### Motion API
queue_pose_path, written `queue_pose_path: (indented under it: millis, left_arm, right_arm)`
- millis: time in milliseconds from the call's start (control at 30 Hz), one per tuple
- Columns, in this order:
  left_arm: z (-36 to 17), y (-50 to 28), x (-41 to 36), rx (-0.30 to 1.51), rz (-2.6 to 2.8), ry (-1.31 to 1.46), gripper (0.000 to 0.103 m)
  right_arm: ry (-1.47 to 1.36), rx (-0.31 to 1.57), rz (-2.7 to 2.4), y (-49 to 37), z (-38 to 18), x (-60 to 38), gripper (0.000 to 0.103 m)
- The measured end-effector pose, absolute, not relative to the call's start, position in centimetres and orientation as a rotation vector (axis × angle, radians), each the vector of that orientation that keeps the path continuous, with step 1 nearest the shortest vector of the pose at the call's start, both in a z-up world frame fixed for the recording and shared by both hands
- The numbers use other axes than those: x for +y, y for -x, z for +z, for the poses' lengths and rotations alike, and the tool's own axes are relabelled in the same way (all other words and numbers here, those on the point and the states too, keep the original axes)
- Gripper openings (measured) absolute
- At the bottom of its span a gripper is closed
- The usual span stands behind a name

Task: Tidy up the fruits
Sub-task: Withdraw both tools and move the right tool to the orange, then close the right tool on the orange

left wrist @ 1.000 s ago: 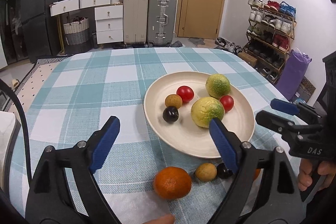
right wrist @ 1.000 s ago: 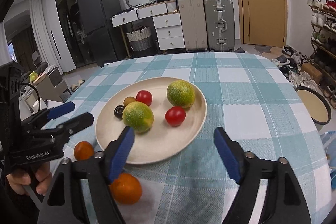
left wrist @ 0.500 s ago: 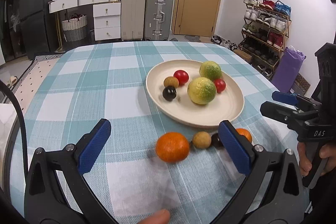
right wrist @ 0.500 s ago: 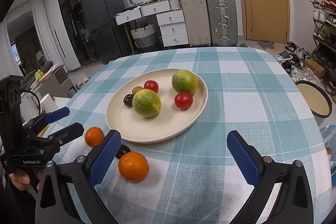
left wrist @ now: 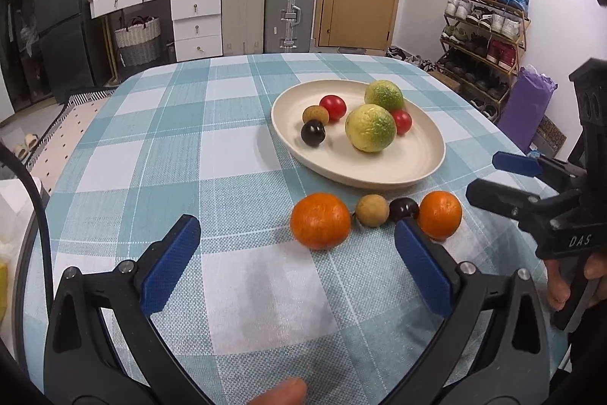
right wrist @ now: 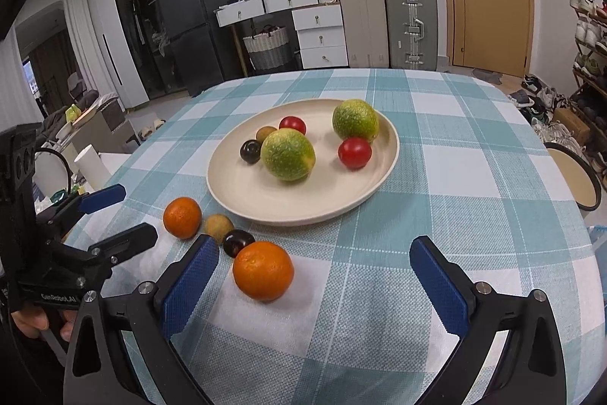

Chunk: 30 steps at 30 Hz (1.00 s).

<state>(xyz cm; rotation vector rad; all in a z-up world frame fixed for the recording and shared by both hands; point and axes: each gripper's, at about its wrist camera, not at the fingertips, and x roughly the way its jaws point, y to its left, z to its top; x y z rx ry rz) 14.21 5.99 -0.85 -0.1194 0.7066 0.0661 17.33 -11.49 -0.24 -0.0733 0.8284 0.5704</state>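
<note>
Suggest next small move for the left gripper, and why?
Probably ease the left gripper forward and down around the larger orange. Its jaws are open and empty, and that orange lies on the cloth just ahead between them, outside the plate, with a small brown fruit close beside it.

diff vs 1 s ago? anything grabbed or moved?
Both grippers pulled back toward the person: the left gripper and right gripper were near the plate and are now behind the row of loose fruit, both open and empty. Nothing was grabbed or released. Fruit on the plate and tablecloth unchanged.
</note>
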Motion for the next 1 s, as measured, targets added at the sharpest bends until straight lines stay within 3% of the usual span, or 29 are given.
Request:
queue_pose_path:
  millis: [633,767,1000]
  left_arm:
    - [-1.3,-14.9,6.2,0.741,0.09,0.127,0.102]
    - [-1.4,-15.0,6.4,0.744,0.092,0.136,0.102]
    - [-1.6,-15.2,6.6,0.753,0.081,0.148,0.1]
  right_arm:
    - [0.121,0.972,0.62,-17.1,-2.9,-8.9,0.102]
    - [0.116,0.974,0.655,-16.9,-2.8,-8.5,0.095]
    - [0.141,0.976,0.672,-16.9,-3.0,-7.8,0.071]
